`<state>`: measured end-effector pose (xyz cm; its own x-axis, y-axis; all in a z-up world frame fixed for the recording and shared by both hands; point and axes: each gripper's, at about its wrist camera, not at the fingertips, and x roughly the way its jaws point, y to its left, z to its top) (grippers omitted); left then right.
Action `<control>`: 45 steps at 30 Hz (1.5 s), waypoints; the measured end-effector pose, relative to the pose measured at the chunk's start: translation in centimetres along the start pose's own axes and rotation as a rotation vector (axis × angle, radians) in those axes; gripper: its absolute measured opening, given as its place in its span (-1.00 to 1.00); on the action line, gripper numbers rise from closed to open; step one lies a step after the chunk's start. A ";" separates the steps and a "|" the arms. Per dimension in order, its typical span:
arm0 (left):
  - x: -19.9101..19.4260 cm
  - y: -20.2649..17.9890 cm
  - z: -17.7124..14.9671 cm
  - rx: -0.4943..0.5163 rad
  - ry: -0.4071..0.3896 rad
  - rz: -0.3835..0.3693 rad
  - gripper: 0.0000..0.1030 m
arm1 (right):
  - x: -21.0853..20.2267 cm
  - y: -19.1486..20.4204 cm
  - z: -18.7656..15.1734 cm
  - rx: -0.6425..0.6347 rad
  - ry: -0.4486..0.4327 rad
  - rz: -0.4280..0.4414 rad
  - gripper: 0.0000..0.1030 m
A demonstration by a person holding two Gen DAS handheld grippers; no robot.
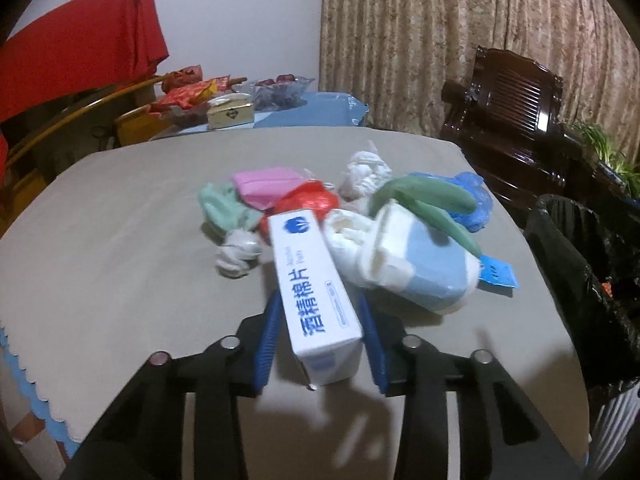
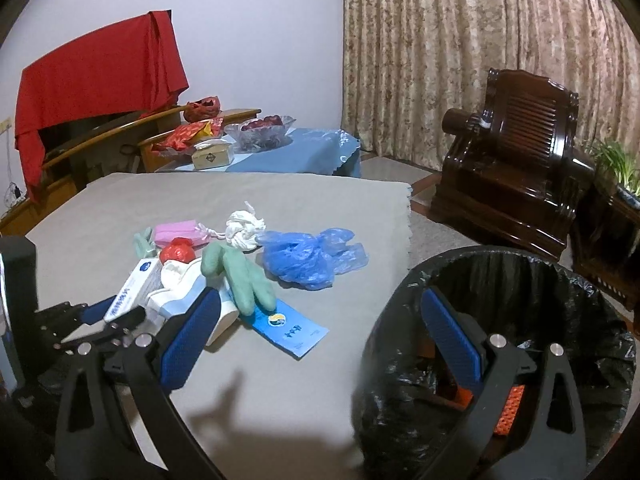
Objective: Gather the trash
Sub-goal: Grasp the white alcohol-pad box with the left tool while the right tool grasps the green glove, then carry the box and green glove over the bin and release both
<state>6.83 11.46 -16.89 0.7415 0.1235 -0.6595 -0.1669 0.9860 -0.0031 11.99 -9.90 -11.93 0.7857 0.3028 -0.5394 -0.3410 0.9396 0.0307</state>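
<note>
- Left gripper (image 1: 320,344): nearest the lens in the left wrist view. Its blue pads (image 1: 267,344) flank the near end of the white box (image 1: 316,300). The jaws are drawn in close on both long sides; the right pad appears to touch, while a thin gap may remain on the left, so a firm pinch is not certain.
- White box: a long carton with blue lettering, lying on the grey tablecloth (image 1: 120,260) at the near edge of the trash pile. Its long axis runs from the gripper away toward the pile, leaning slightly left at the far end. The near end face points back at the camera; the far end rests against the red wrapper (image 1: 308,200).
- Step in hand, as judged: securing the box for lifting. A good grip squeezes across the narrow width, square to the long sides, and seats deeper along the pads so the long carton does not pivot or droop when raised.
- Blue-and-white package (image 1: 404,260): just right of the box, touching or nearly so. A straight lift avoids dragging it.
- Beyond the box: green glove (image 1: 432,204), pink packet (image 1: 268,186), blue plastic bag (image 1: 472,196), white crumpled paper (image 1: 366,174).
- Right gripper (image 2: 320,344): jaws spread wide and empty, hanging over the table edge right of the box, beside the black-lined bin (image 2: 520,280).
- Bin: well right of the box, the likely destination.
</note>
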 end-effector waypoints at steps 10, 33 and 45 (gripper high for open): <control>2.3 1.8 0.1 -0.022 0.066 -0.009 -0.13 | 1.7 2.3 -0.2 -0.037 0.026 0.037 0.89; 0.3 4.2 4.0 -0.064 -0.027 0.000 -0.42 | 9.2 6.2 1.5 -0.045 0.115 0.117 0.52; 0.6 4.3 4.8 -0.057 -0.025 -0.001 -0.42 | 12.6 6.4 1.4 -0.017 0.231 0.218 -0.89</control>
<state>9.67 16.28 -13.68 0.7579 0.1257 -0.6401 -0.2024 0.9781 -0.0475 20.43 0.14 -17.33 0.5557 0.4505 -0.6988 -0.4984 0.8532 0.1537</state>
